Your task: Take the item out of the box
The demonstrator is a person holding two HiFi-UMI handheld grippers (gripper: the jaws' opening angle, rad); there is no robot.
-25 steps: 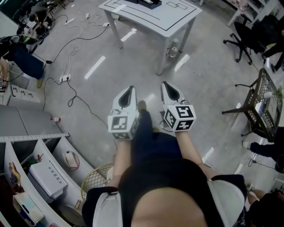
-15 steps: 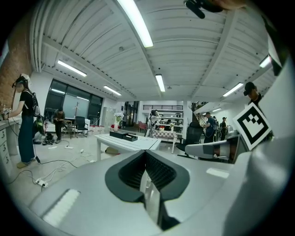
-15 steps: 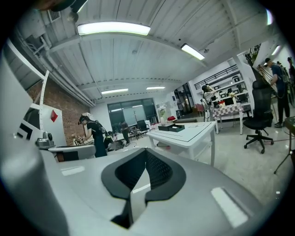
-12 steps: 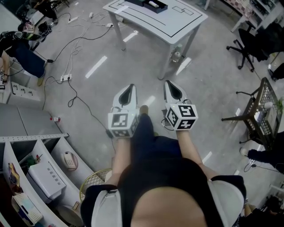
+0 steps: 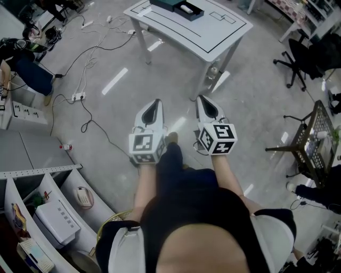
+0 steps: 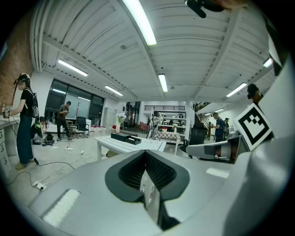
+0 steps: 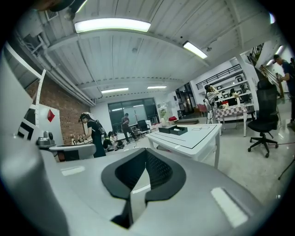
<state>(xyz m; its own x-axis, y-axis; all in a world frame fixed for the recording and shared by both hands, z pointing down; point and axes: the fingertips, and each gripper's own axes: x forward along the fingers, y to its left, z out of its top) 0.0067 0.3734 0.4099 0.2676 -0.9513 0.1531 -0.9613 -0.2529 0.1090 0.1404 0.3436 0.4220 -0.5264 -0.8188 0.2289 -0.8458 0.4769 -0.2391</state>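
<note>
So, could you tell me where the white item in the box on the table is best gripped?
Likely from above: the white item lies flat inside the open dark box on the white table, and the walls block its sides. It looks elongated, so pinch it across its narrow middle. Finer detail is too small to see.

You have bright, even light from long white fluorescent ceiling tubes (image 6: pixel 138 20); in the right gripper view the tube at twelve o'clock blows out to pure white. In the head view the glossy grey concrete floor (image 5: pixel 256 106) throws the glare back as pale streaks at ten o'clock and near centre. Shadows are soft and faint. Both gripper views bulge, bend lines near the rim and go black in the corners. Your left gripper (image 6: pixel 146 156) looks slightly soft at six o'clock.
</note>
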